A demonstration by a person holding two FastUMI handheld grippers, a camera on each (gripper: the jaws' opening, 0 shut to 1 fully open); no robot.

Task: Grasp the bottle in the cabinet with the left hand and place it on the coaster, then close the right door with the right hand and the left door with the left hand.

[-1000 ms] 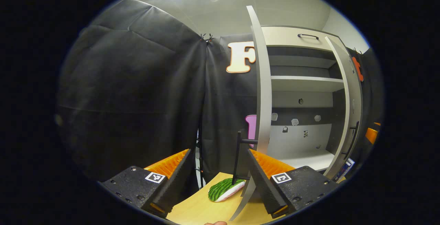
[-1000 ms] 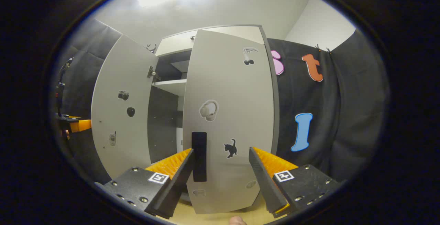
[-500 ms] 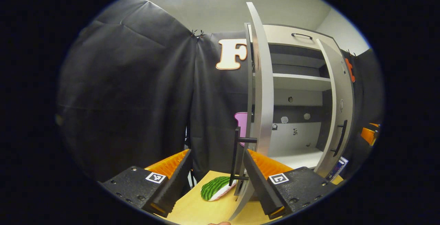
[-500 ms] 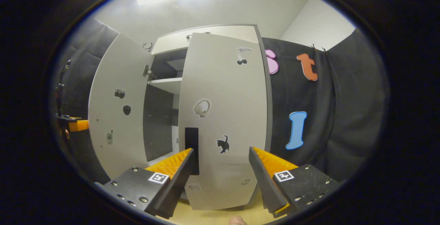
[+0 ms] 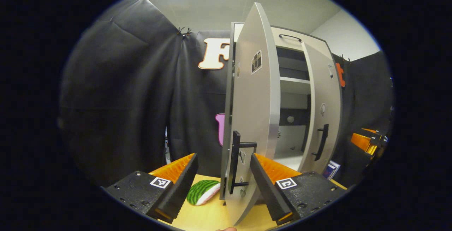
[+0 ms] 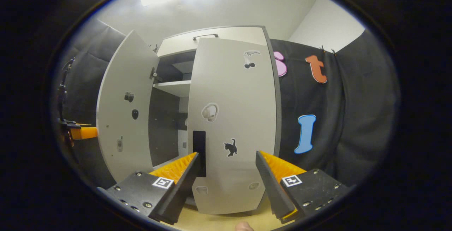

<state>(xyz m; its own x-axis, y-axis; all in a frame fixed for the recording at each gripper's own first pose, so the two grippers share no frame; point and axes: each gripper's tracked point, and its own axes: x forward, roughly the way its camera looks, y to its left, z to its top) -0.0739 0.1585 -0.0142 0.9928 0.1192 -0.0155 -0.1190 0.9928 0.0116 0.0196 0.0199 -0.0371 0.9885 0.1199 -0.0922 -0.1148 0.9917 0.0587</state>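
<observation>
A: Cabinet (image 5: 282,43) status? Where do the two doors stand?

B: Both ajar. In the left gripper view the left door (image 5: 252,111) is swung partway in, its outer face and black handle (image 5: 235,162) just ahead of the left hand-held gripper (image 5: 222,174). The right door (image 5: 323,107) stands farther back, nearly shut, a narrow gap of shelf between them.

A: And the fingers?

B: Spread wide on the left, holding nothing; the handle sits between them, but I cannot tell whether either finger touches it. The right hand-held gripper (image 6: 227,172) is also spread wide and empty, facing the right door's (image 6: 233,125) front; its handle (image 6: 199,153) lies just by the gripper's left finger (image 6: 183,178).

A: The bottle and coaster?

B: I see no bottle. A watermelon-patterned coaster (image 5: 203,192) lies on the wooden worktop (image 5: 212,217) left of the left door's foot. The left door (image 6: 127,111) shows in the right gripper view too, angled open.
</observation>
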